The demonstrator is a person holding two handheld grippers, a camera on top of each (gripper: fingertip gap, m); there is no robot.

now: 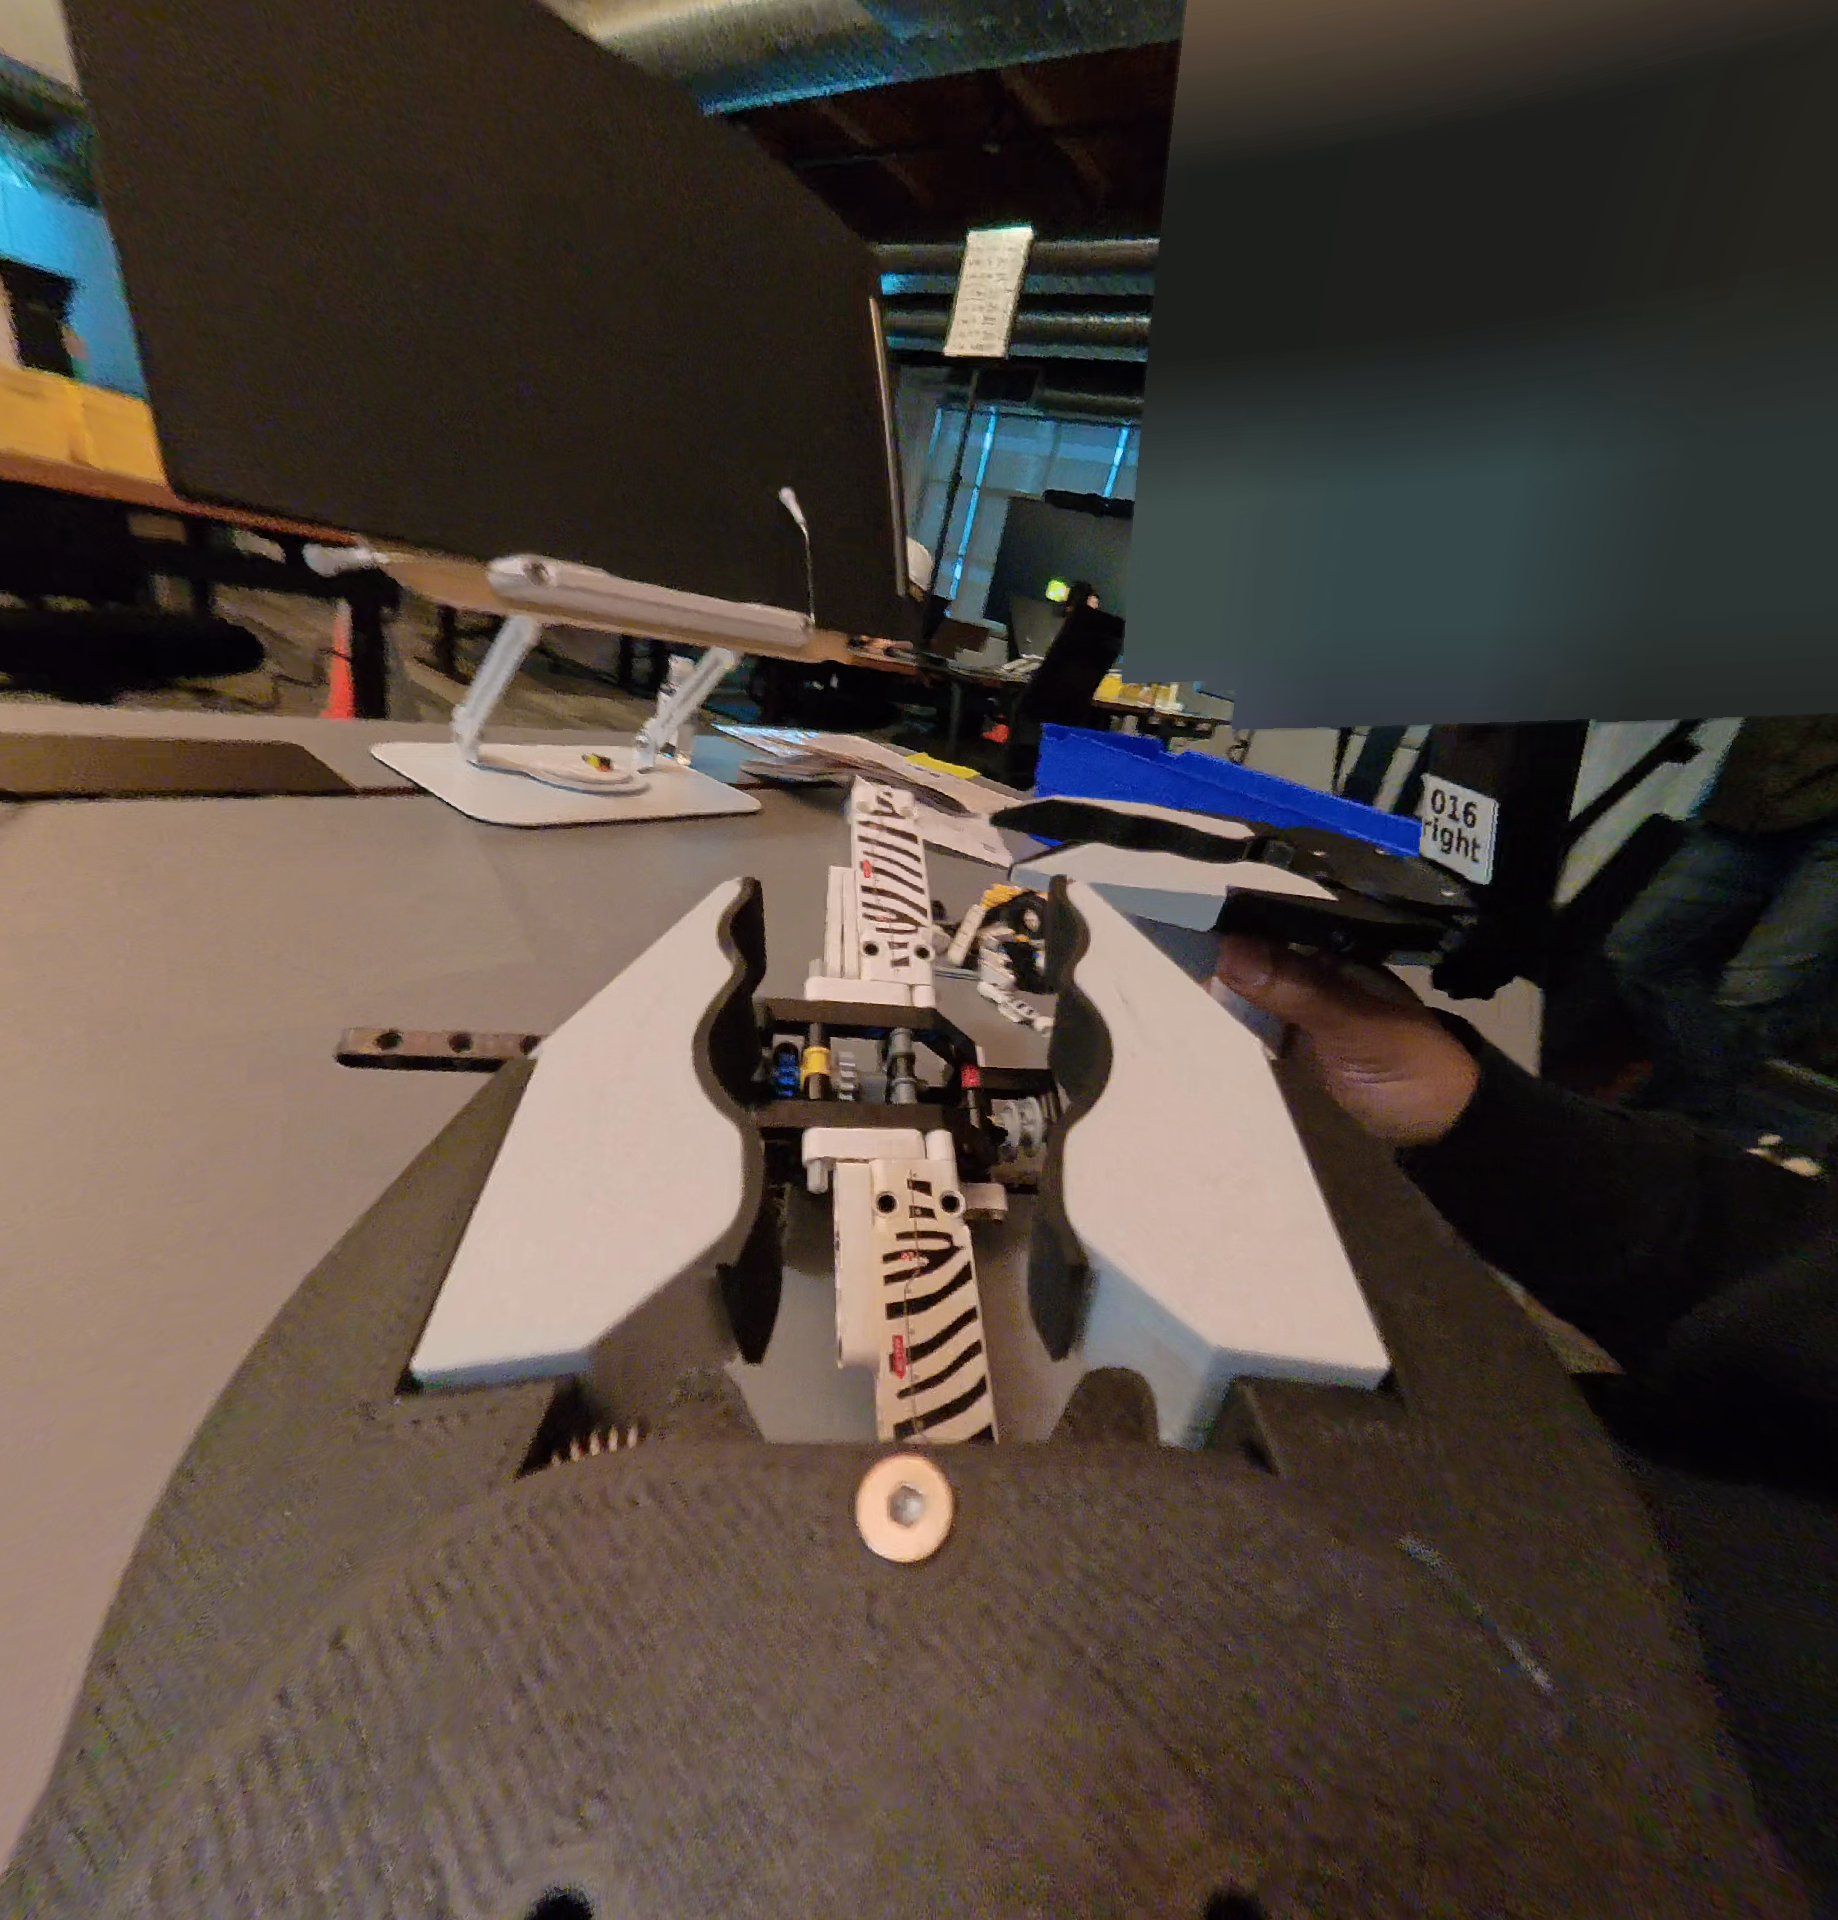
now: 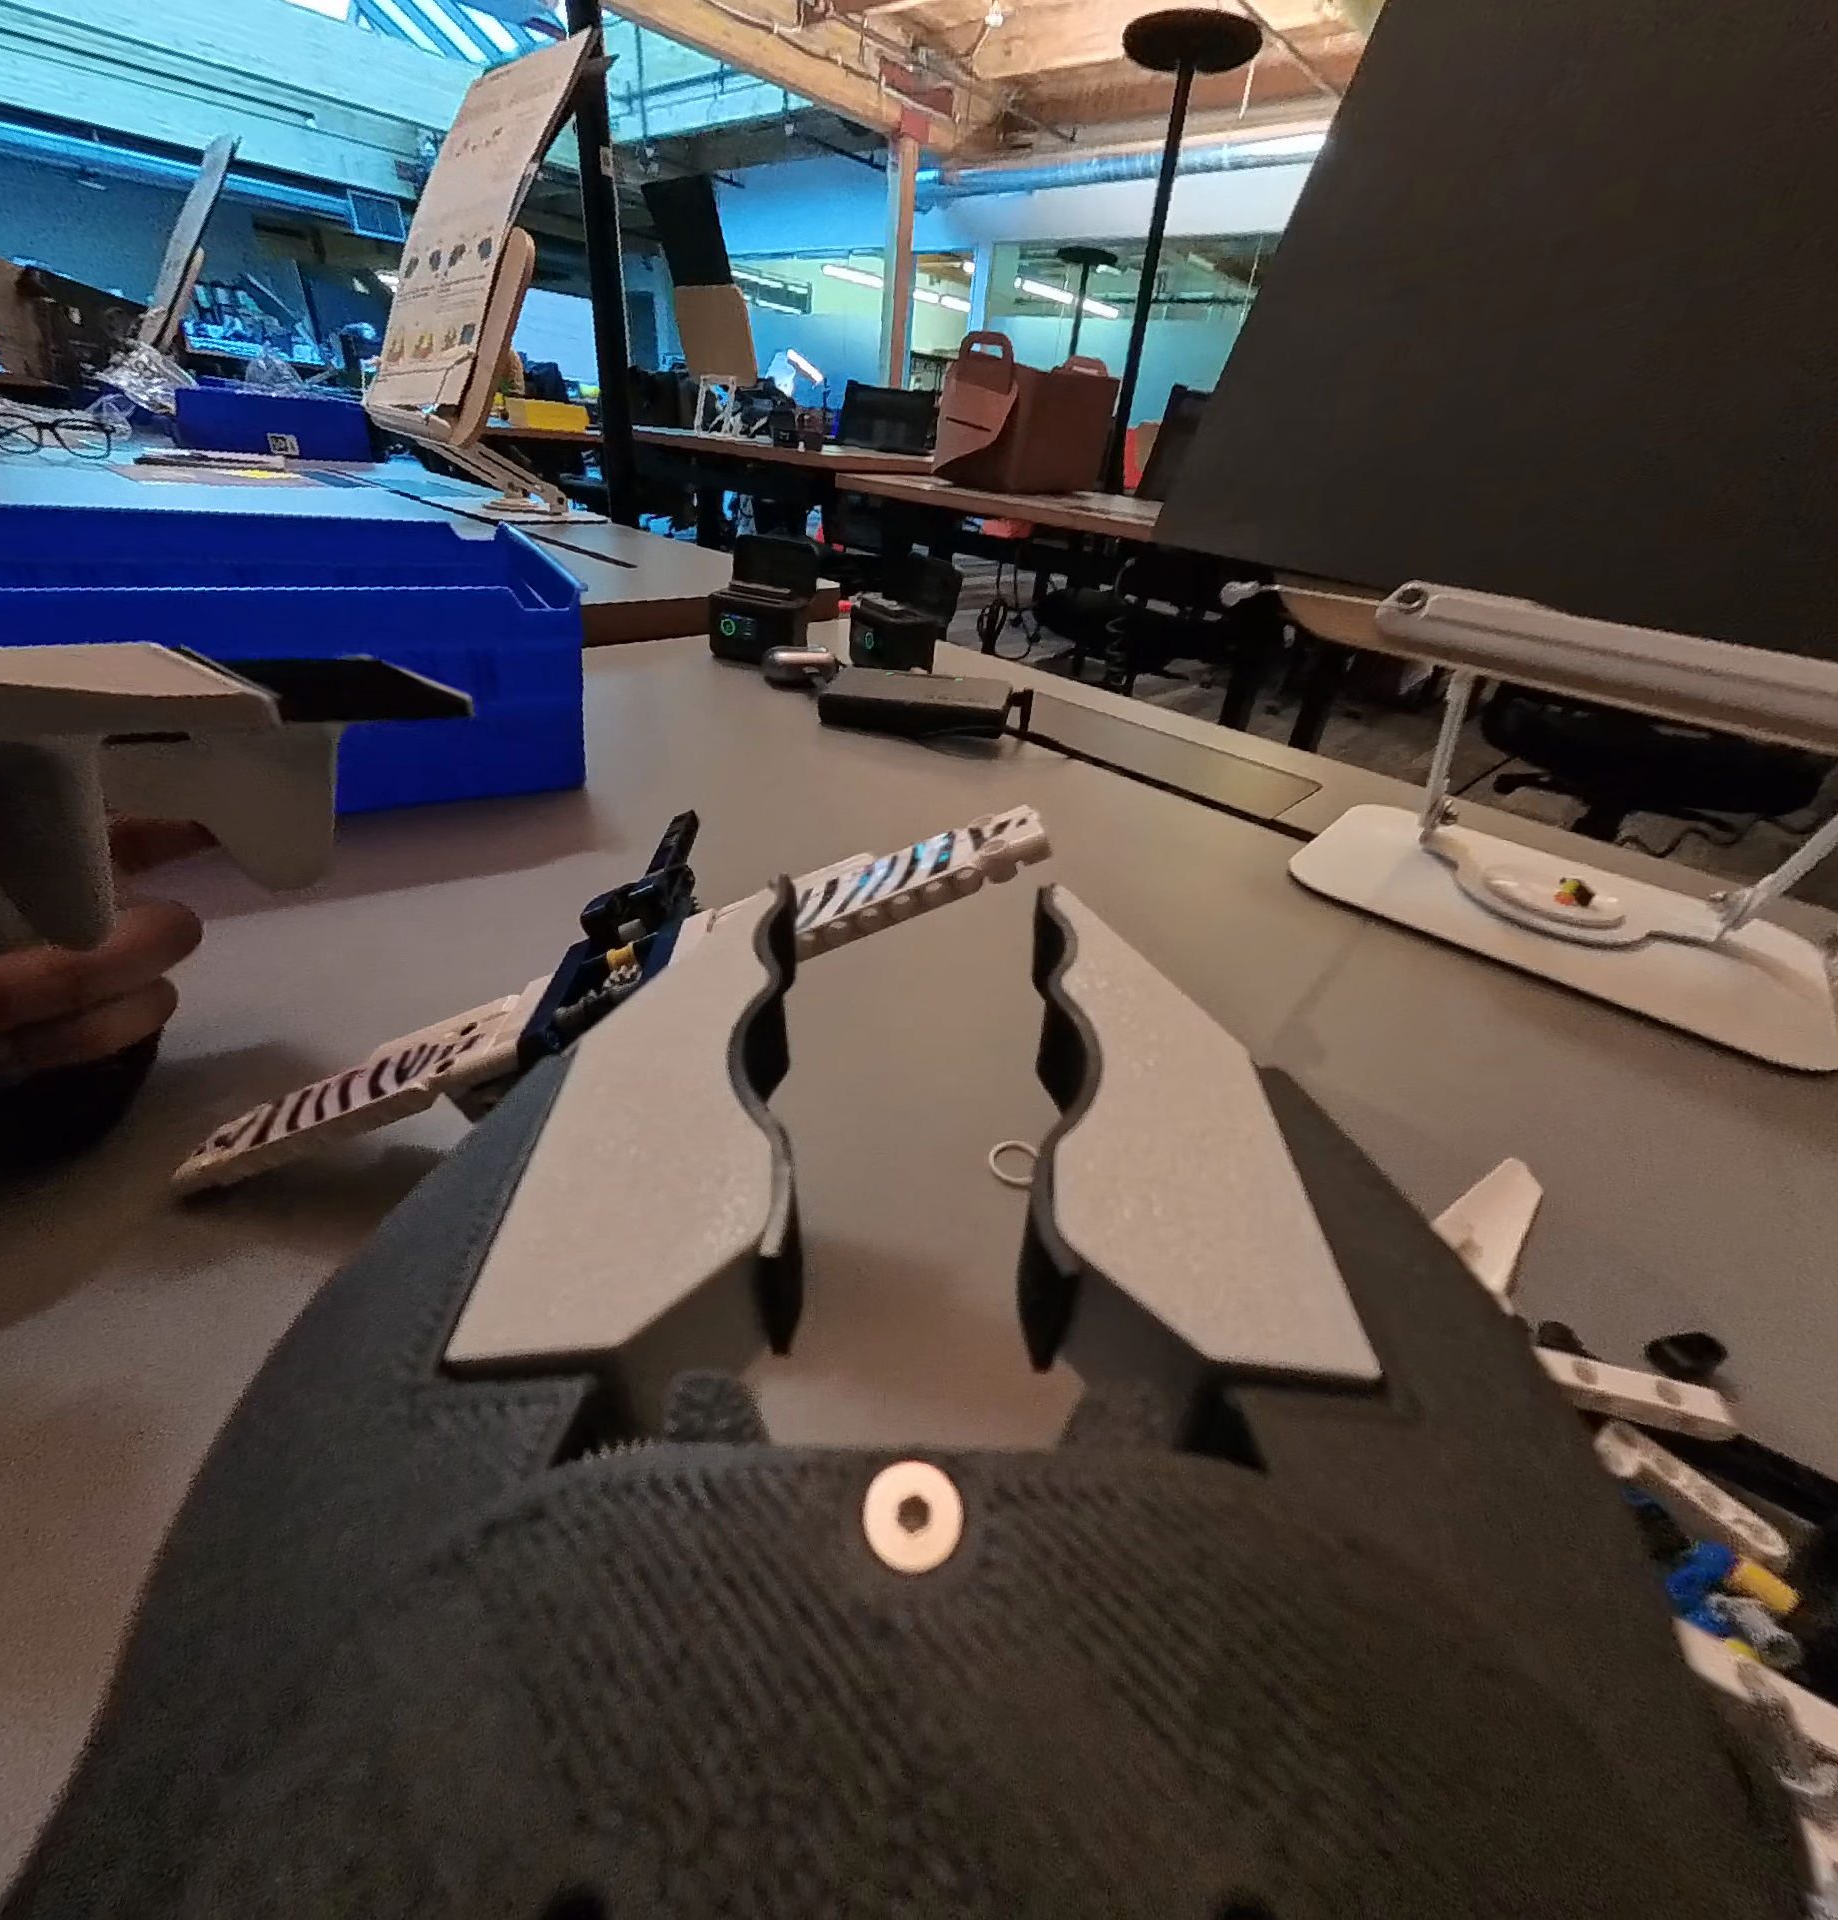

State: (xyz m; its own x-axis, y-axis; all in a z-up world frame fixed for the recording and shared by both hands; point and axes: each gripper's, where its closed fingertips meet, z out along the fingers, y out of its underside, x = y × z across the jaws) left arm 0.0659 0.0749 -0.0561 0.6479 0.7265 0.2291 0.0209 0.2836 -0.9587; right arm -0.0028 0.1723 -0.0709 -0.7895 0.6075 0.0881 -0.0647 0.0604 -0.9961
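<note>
A brick-built model (image 1: 899, 1070) with white zebra-striped panels and a black geared frame in the middle lies on the grey table (image 1: 271, 987). In the left wrist view it runs lengthwise between the fingers of my left gripper (image 1: 899, 914), which is open. The right wrist view shows the left gripper (image 2: 354, 691) hovering above the model (image 2: 603, 977), not pressing on it. My right gripper (image 2: 910, 914) is open and empty over bare table, with the model's far end just past its left fingertip. It also shows in the left wrist view (image 1: 1133, 852), held by a hand.
A blue bin (image 2: 271, 613) stands left of the model. A monitor on a white stand (image 2: 1569, 935) is to the right. Loose white and coloured bricks (image 2: 1673, 1507) lie at the lower right. A small white ring (image 2: 1010, 1161), black chargers (image 2: 910, 701) and a black beam (image 1: 427, 1042) are on the table.
</note>
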